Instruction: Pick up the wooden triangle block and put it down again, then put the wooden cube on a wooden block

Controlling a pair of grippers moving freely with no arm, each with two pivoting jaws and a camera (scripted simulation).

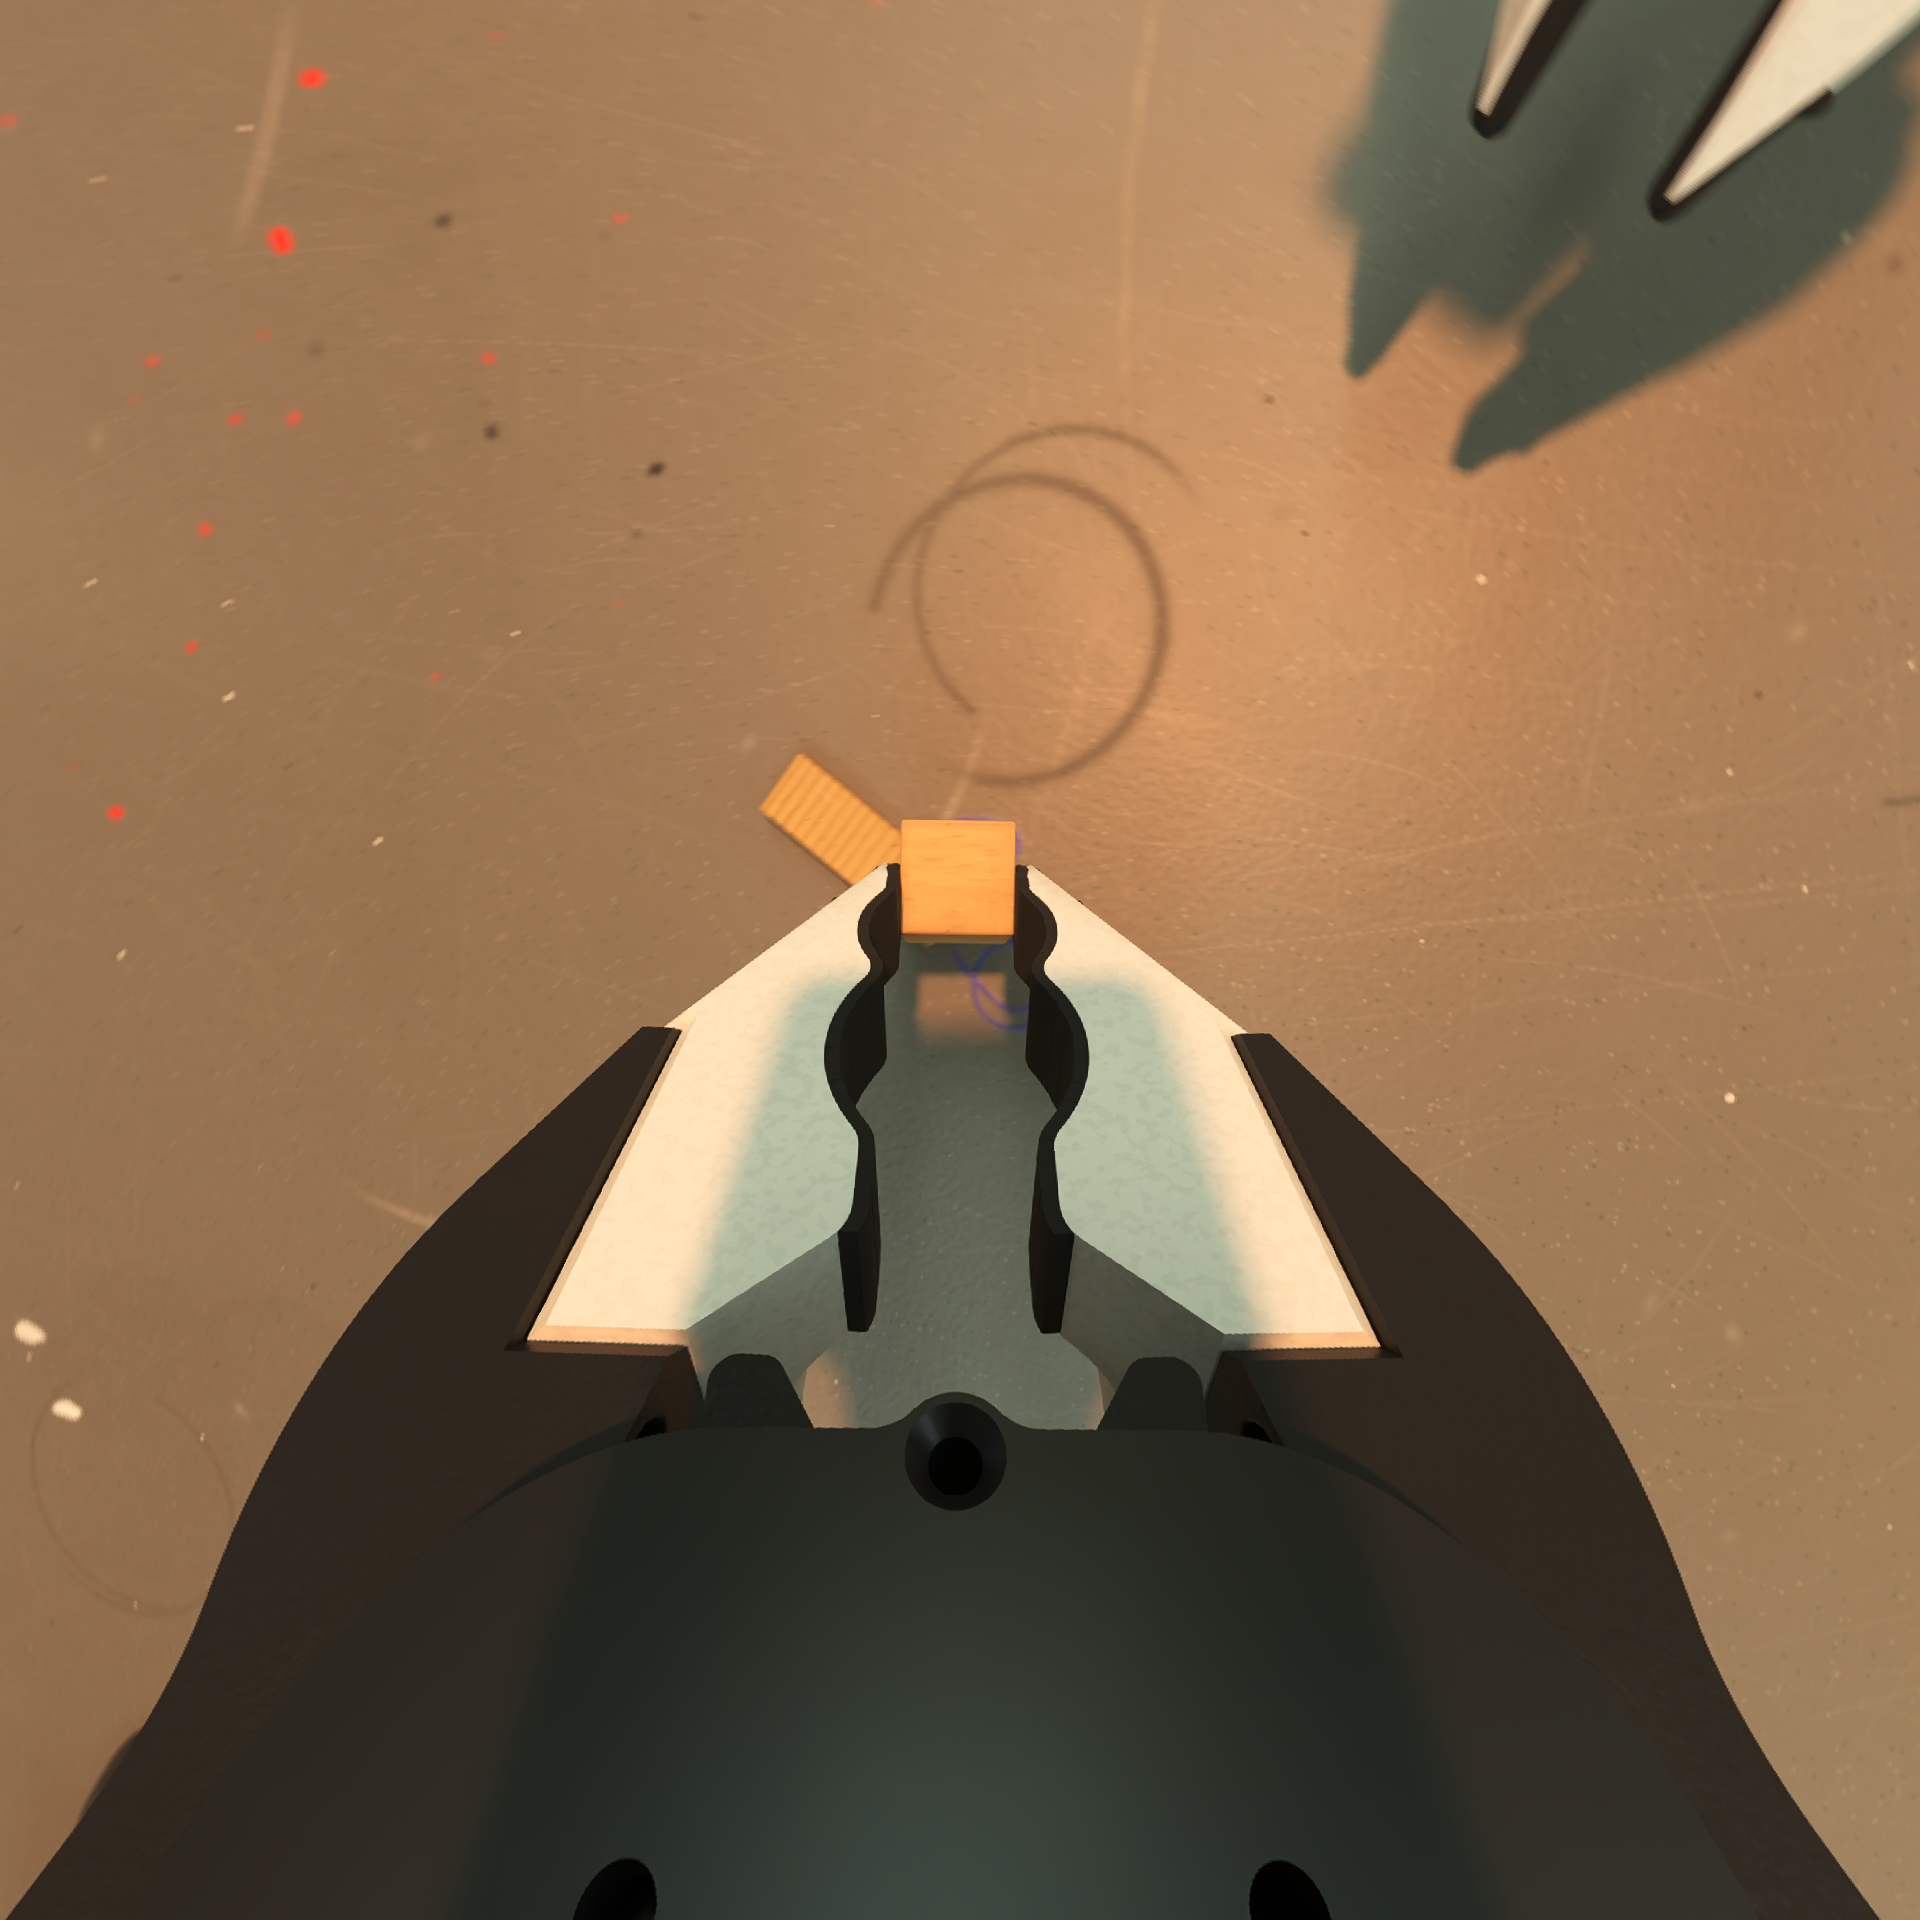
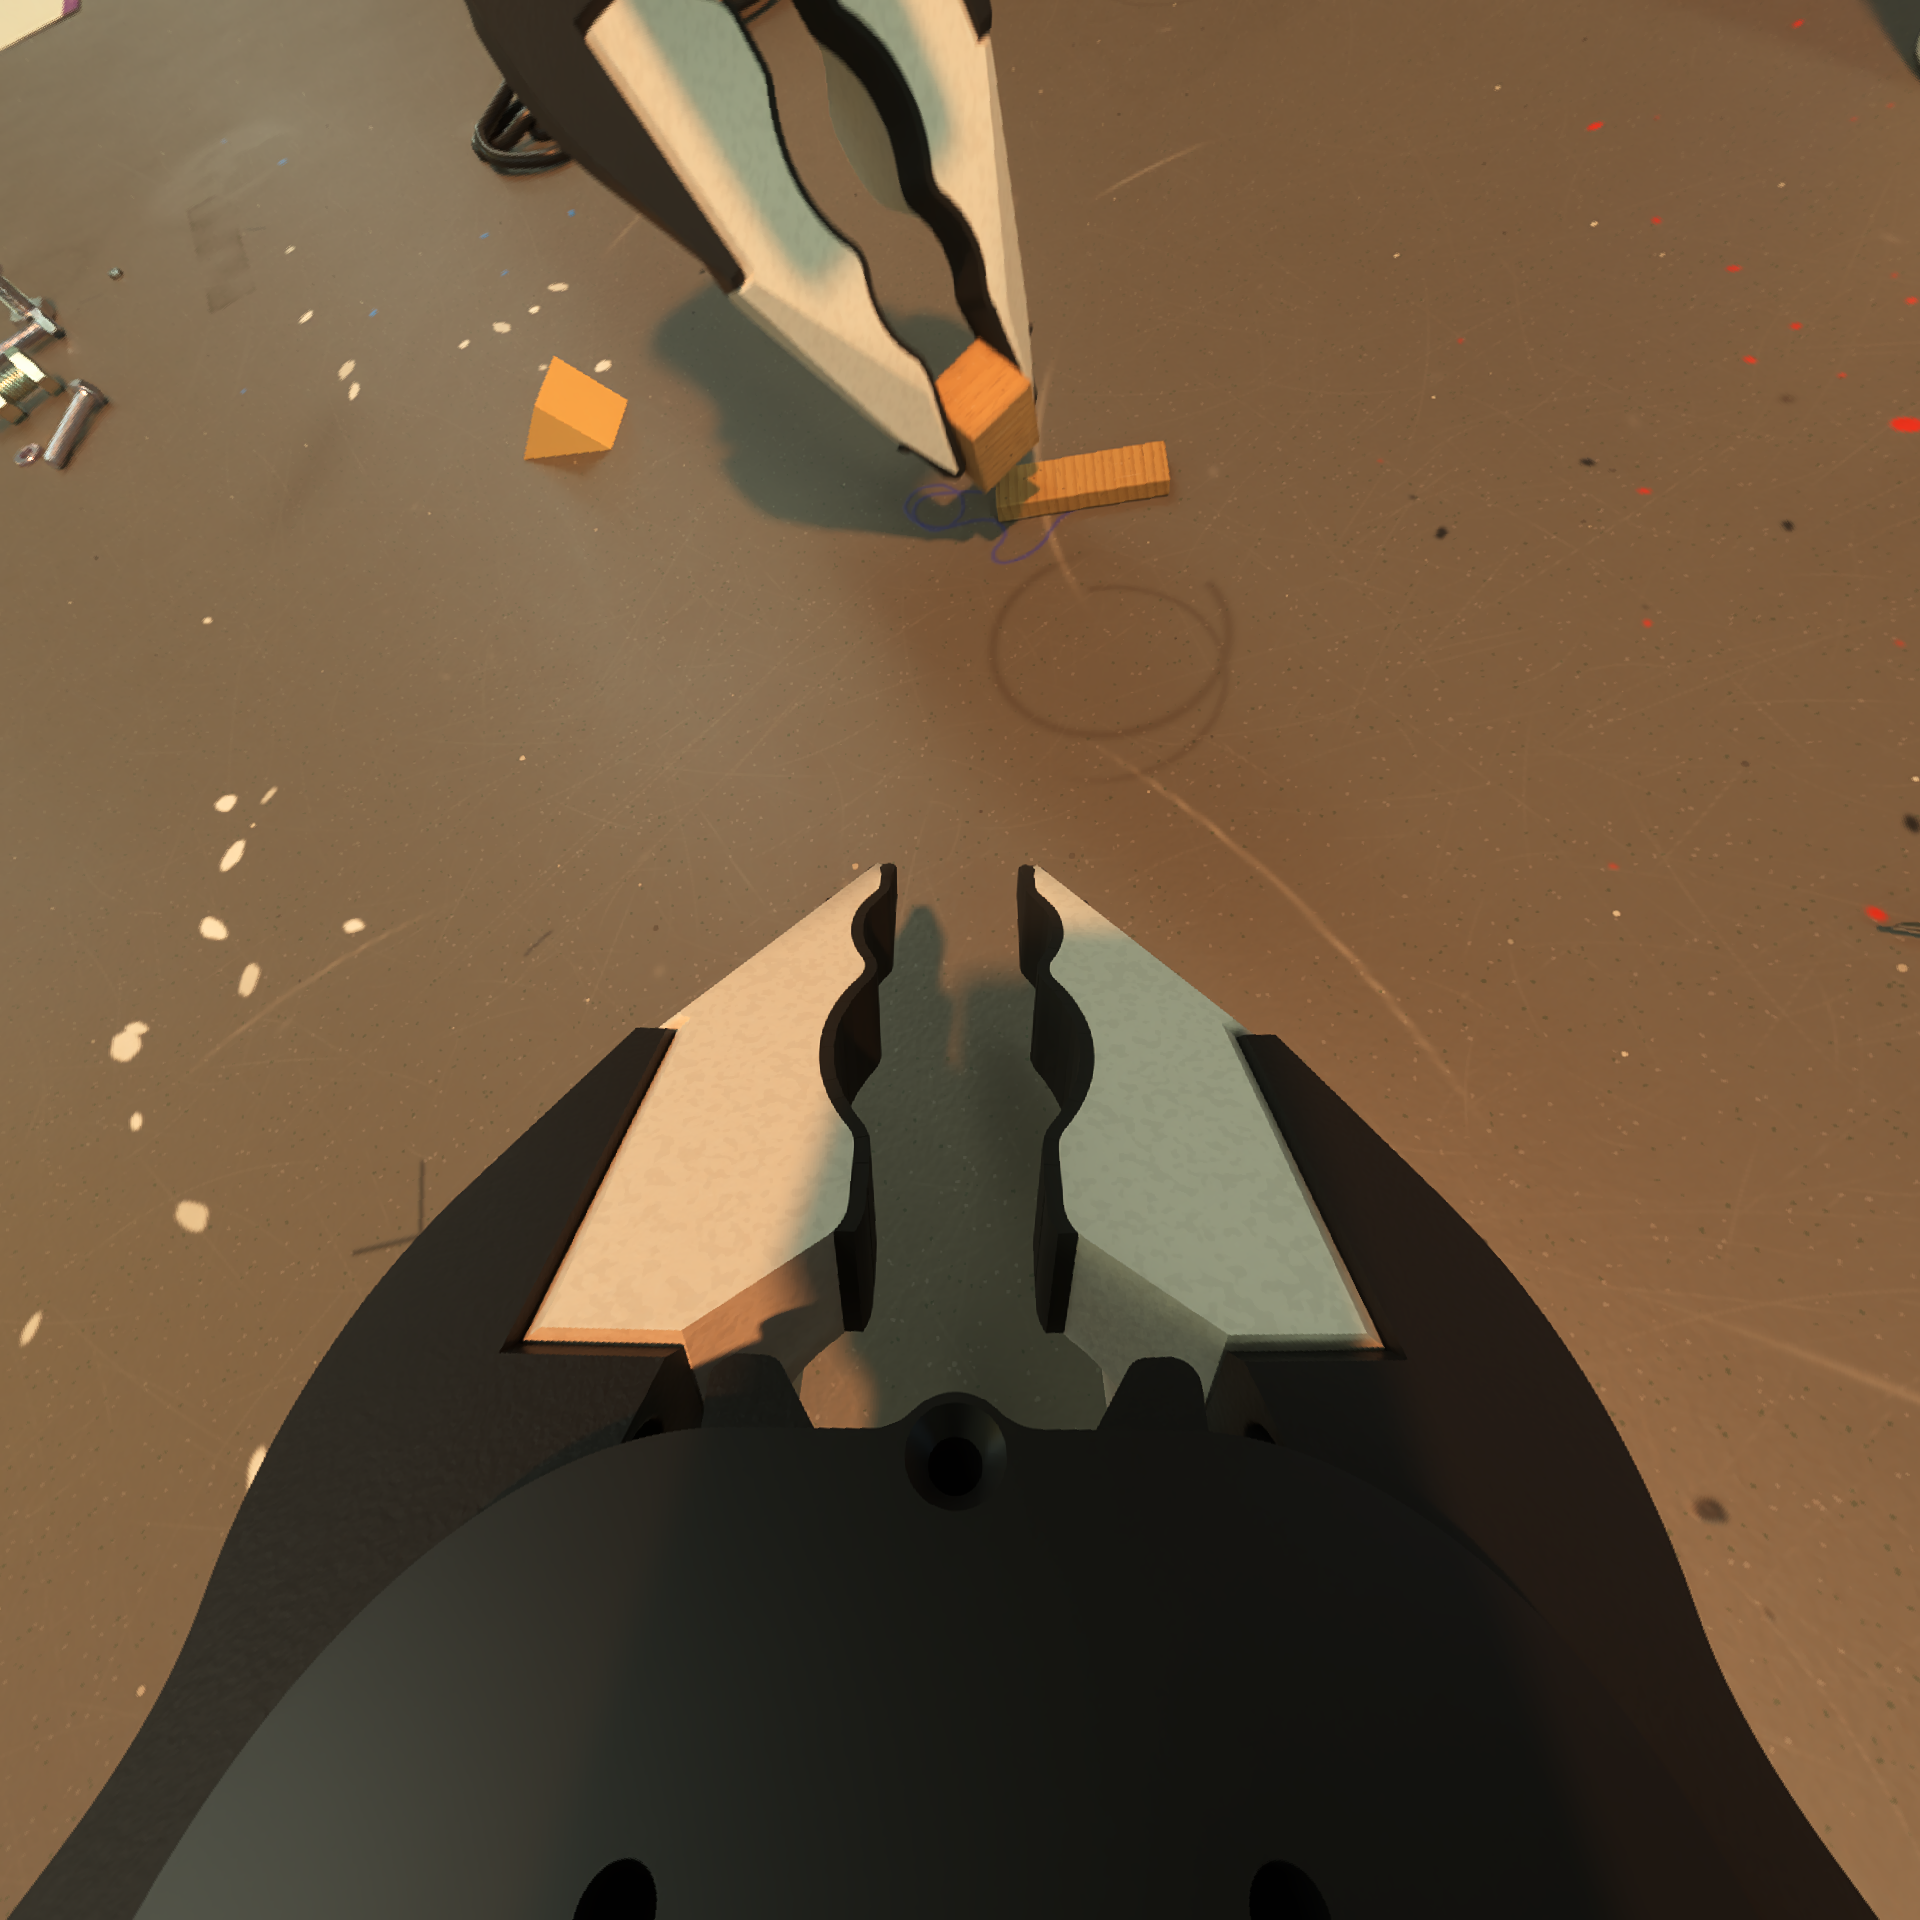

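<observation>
- Two grippers of mine are in play over a scuffed brown tabletop [image 2: 1455,935] speckled with red and white paint flecks.
- My left gripper [image 1: 956,894] is clamped on the small light-wood cube [image 1: 956,878], which sits right between the fingertips; the right wrist view shows the same pinch from the far side, with the left gripper [image 2: 987,416] angled down and the cube [image 2: 987,416] tilted on one edge.
- The cube hangs just over one end of a flat, ribbed rectangular wooden block [image 2: 1086,478] lying on the table; whether the two touch I cannot tell. In the left wrist view that block [image 1: 826,816] pokes out to the left behind the cube.
- The orange wooden triangle block [image 2: 574,410] rests on the table, well apart from the cube and the flat block.
- My right gripper [image 2: 956,883] hangs above bare table with its fingers apart and nothing between them; its white fingertips [image 1: 1704,177] show in the left view's top right corner.
- A dark ring-shaped scuff mark [image 2: 1110,657] lies between my right gripper and the flat block.
- A few loose metal bolts [image 2: 52,395] lie at the left edge.
</observation>
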